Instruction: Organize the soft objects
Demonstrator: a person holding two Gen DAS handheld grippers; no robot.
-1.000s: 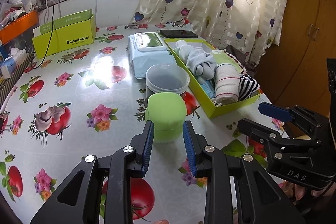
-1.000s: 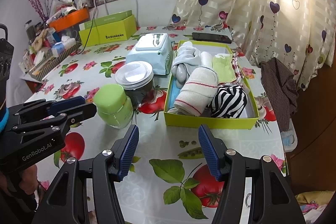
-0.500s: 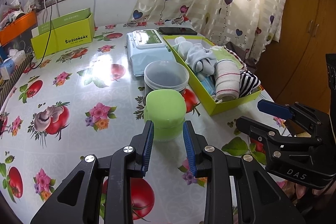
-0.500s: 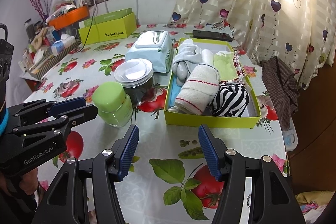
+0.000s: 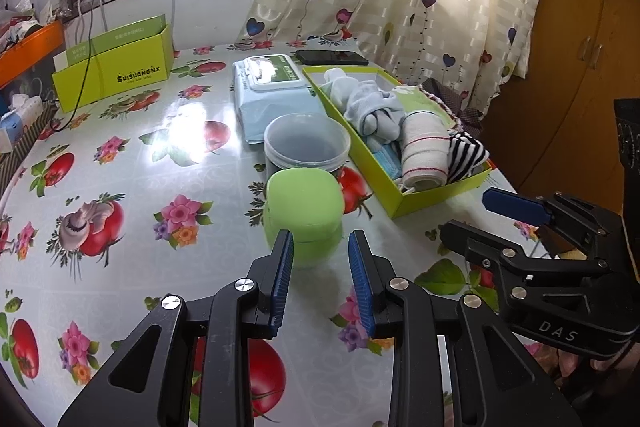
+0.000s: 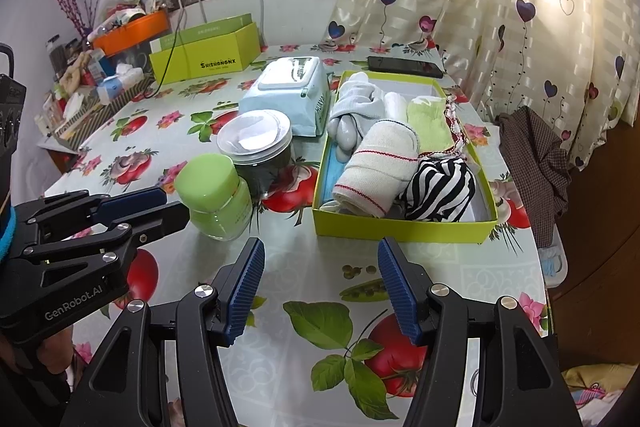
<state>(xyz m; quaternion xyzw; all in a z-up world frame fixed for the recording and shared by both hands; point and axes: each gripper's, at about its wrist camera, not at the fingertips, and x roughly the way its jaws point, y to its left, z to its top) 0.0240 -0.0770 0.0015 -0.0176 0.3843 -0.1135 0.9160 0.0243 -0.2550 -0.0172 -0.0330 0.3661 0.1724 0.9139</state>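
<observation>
Left wrist view looks along the left gripper (image 5: 320, 259), whose blue-padded jaws stand a little apart with nothing between them, just short of a squat jar with a pale green lid (image 5: 304, 211) standing on the glossy tablecloth printed with tomatoes and flowers (image 5: 132, 183). Directly behind the green jar, touching or nearly so, stands a dark round jar with a clear plastic lid (image 5: 306, 145), and behind that lies a light blue pack of wet wipes (image 5: 276, 95). These three block the straight line from the left gripper toward the far side of the table.

To the right of the green jar sits the shallow lime-green cardboard tray (image 6: 400, 227) holding the soft things: a bundle of pale grey-blue socks (image 6: 356, 107) at its far end, a rolled white towel with red stripes (image 6: 376, 167) in the near left part, a black-and-white striped cloth (image 6: 440, 187) balled up beside the towel, and a folded light green cloth (image 6: 428, 123) behind that. A black phone (image 6: 404, 66) lies beyond the tray's far end.

Farther back and left of the green jar stands an open lime-green box printed SHISHANGNX (image 5: 116, 67).

The right gripper (image 6: 320, 287) has its jaws spread wide and empty, near the tray's front wall.
</observation>
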